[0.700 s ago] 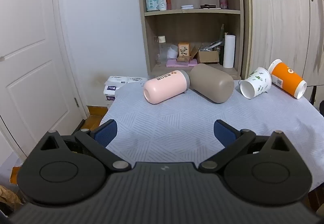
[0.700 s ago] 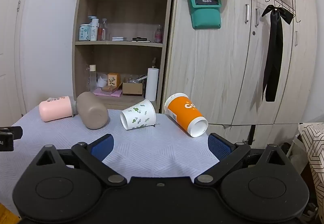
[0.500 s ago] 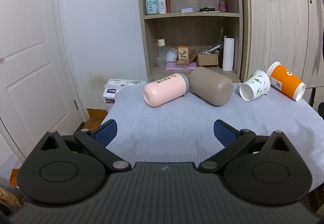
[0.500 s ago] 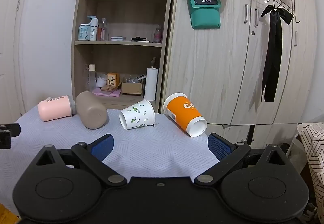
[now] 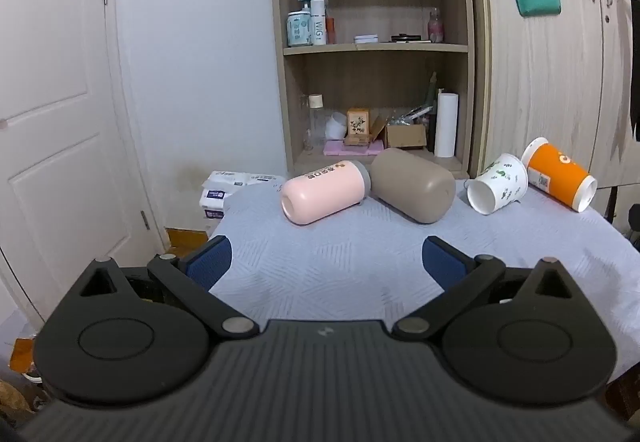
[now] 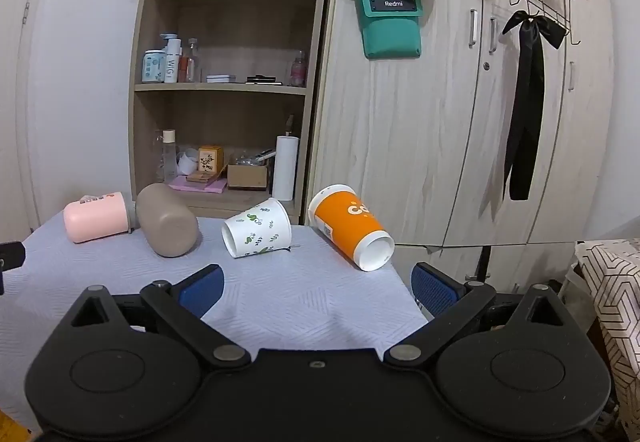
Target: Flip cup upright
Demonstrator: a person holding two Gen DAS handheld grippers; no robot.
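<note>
Four cups lie on their sides in a row along the far part of a table (image 5: 328, 274) covered with a pale blue-grey cloth, and behind that table stand the largest things in view: a wooden wardrobe (image 6: 460, 146) with a black ribbon (image 6: 526, 102) hanging from a hook on its door, and beside it an open wooden shelf unit (image 5: 376, 54) holding bottles, a small cardboard box and a white paper roll. A teal pouch (image 6: 391, 22) hangs on the wardrobe side next to the shelves. On the cloth, from the left end, the taupe cup (image 5: 412, 184) is the bulkiest, lying with its closed base toward the near side; touching it at its far end is the pink cup (image 5: 322, 192), mouth facing the near left. Apart from these, further right, the orange paper cup (image 6: 348, 228) lies tilted with its white open mouth toward the near right edge of the table. Between it and the taupe one rests the white paper cup (image 6: 258, 228) printed with green leaves, mouth facing left. The left gripper (image 5: 326, 262) hangs above the near edge of the cloth, its blue pads spread wide with nothing between them. The right gripper (image 6: 316, 288) is likewise released, held low before the white and orange cups, well short of both.
</note>
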